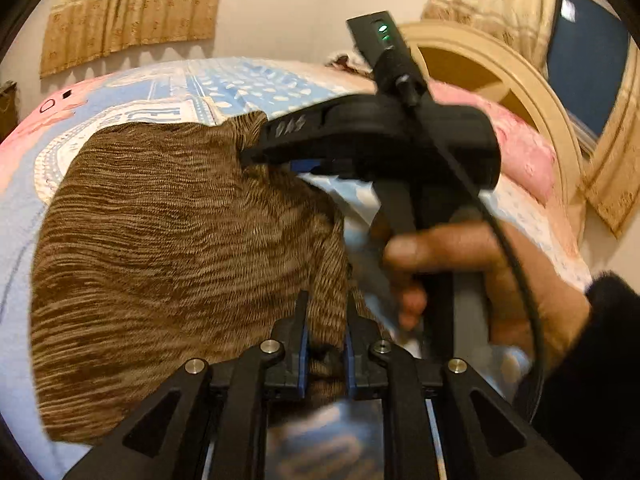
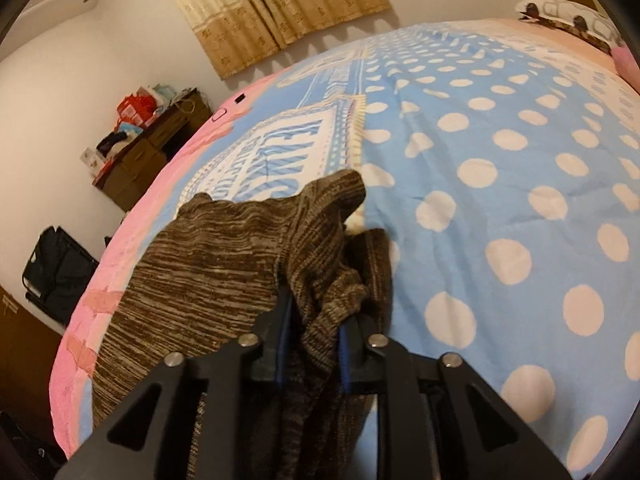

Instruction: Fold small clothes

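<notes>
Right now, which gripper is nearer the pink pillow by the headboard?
Right. The right gripper holds the sweater's far corner, close to the pink pillow; the left gripper holds its near edge, farther back.

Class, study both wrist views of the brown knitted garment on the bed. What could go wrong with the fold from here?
1. The brown striped knitted garment bunches between the right claw, so the fold may crease.
2. The left claw pinches only a narrow edge, which might slip.
3. The blue polka-dot bedsheet could be dragged along.
</notes>
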The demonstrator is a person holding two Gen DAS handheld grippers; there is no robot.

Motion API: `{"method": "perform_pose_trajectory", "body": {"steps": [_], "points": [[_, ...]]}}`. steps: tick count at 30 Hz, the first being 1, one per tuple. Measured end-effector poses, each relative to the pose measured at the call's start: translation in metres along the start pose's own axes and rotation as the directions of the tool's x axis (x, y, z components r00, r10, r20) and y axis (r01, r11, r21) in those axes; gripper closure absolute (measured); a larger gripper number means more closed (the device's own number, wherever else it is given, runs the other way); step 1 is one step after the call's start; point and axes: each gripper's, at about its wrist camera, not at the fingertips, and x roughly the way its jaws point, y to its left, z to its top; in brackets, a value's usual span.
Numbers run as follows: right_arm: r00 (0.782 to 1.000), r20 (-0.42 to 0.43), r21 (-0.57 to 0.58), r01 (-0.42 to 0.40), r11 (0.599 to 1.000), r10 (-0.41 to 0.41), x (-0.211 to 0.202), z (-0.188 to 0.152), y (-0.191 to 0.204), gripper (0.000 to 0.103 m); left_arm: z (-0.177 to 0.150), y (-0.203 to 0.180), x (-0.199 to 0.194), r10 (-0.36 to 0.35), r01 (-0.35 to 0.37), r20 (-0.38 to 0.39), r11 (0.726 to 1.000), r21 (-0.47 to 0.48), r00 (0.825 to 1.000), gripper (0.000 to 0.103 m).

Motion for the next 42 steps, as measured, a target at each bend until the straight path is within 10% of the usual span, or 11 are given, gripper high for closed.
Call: {"method": "perform_pose_trajectory", "body": {"steps": [7, 15, 23, 26, 33, 42], "points": [[0.99, 0.137, 0.106, 0.015, 0.994, -0.029, -0.099, -0.031, -0.011, 0.036, -0.04, 0.022, -0.065, 0.009, -0.004, -0.063, 0.997, 0.08, 0.998, 0.04], [0.989, 0.137, 0.084, 0.043, 0.996, -0.054, -0.136, -0.119, 0.03, 0.044, -0.06, 0.06, -0.102, 0.083, -0.081, 0.007, 0.988, -0.134, 0.997, 0.04], [0.986, 0.044, 0.037, 0.156, 0.987, -0.158, -0.093, -0.114, 0.035, 0.047, -0.065, 0.063, -0.083, 0.318, -0.318, 0.009, 0.948, 0.026, 0.948, 0.04], [0.988, -0.037, 0.094, 0.15, 0.984, -0.147, -0.071, -0.116, 0.023, 0.086, -0.058, 0.079, -0.076, 0.393, -0.392, 0.0, 0.919, -0.032, 0.92, 0.04], [1.0, 0.003, 0.143, -0.008, 0.99, 0.008, -0.087, -0.118, 0.026, 0.087, -0.064, 0.125, -0.088, 0.358, -0.321, 0.054, 0.887, -0.331, 0.932, 0.046], [1.0, -0.029, 0.182, 0.001, 0.983, 0.005, -0.092, -0.144, 0.01, 0.08, -0.082, 0.11, -0.099, 0.323, -0.313, 0.004, 0.918, -0.244, 0.946, 0.05]]}}
